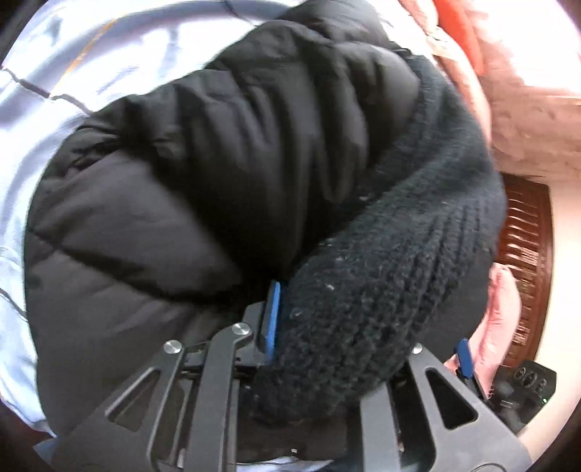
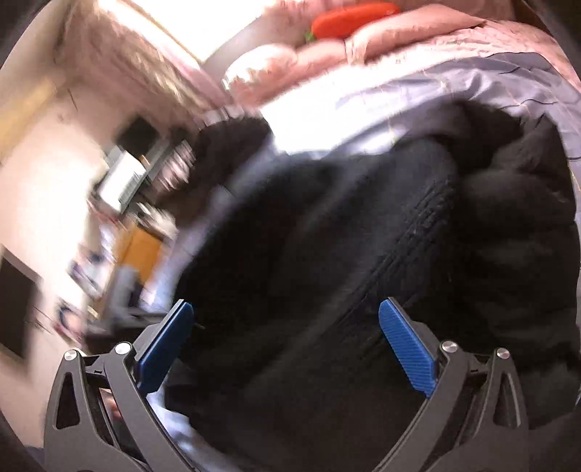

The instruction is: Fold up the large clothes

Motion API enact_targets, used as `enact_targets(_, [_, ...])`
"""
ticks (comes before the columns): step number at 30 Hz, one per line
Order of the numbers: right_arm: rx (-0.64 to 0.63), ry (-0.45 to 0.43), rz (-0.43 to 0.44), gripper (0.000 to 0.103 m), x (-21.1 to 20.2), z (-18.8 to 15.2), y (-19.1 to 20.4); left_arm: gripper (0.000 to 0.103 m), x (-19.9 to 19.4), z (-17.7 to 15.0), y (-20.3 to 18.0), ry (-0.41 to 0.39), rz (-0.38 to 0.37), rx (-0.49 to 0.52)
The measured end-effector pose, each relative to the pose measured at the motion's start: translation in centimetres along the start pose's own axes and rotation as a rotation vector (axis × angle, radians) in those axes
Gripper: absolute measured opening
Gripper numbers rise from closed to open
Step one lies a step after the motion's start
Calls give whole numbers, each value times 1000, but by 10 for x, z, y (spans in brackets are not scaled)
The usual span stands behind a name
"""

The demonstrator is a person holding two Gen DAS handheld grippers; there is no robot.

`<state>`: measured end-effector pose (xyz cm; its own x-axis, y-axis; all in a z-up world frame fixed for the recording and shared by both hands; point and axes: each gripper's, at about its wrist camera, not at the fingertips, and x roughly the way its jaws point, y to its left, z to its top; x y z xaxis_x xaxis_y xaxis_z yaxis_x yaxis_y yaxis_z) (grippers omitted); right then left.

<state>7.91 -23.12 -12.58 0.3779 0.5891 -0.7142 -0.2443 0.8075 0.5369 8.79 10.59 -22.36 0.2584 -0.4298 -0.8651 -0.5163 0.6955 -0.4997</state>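
A black puffer jacket point(image 1: 189, 203) lies bunched on a pale blue sheet point(image 1: 72, 61). Its thick black knit cuff point(image 1: 399, 261) curls down toward the camera in the left wrist view. My left gripper point(image 1: 294, 305) is shut on that knit cuff: one blue pad point(image 1: 272, 319) presses its side, and the other pad is hidden under the knit. In the blurred right wrist view, my right gripper point(image 2: 287, 345) stands wide open just above the jacket point(image 2: 363, 236), with both blue pads point(image 2: 410, 348) bare and holding nothing.
A fluffy pink blanket point(image 2: 417, 40) and a red-orange plush point(image 2: 352, 18) lie at the far side of the bed. Dark wooden furniture point(image 1: 523, 254) stands to the right. A blue-padded finger and a dark device point(image 1: 523, 388) show at the lower right. Blurred room clutter point(image 2: 120, 188) fills the left.
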Motion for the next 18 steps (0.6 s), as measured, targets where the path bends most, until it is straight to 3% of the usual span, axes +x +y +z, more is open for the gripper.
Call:
enact_targets(1, [-38, 63, -118, 98, 18, -8, -7, 26, 2, -2, 2, -8, 34, 7])
enact_targets(2, [-73, 117, -233, 84, 35, -17, -16, 34, 3, -6, 4, -3, 47, 7])
enact_targets(4, [-137, 143, -345, 83, 54, -31, -26, 40, 8, -11, 5, 27, 51, -1])
enact_targets(6, [-164, 135, -386, 83, 54, -31, -20, 39, 6, -13, 1, 30, 43, -6])
enact_targets(9, [-180, 113, -403, 83, 44, -28, -9, 39, -30, -12, -7, -79, 8, 36])
enact_targets(11, [-178, 84, -382, 83, 31, -27, -2, 45, -59, -17, -25, -182, 7, 133])
enact_targets(14, [-173, 41, -358, 85, 11, -27, 9, 46, -91, -39, -58, -316, 2, 299])
enact_targets(16, [-176, 31, -372, 85, 5, -25, 11, 48, -111, -57, -76, -429, 45, 399])
enact_targets(18, [-161, 57, -390, 85, 5, -28, 9, 60, -123, -57, -82, -505, 126, 409])
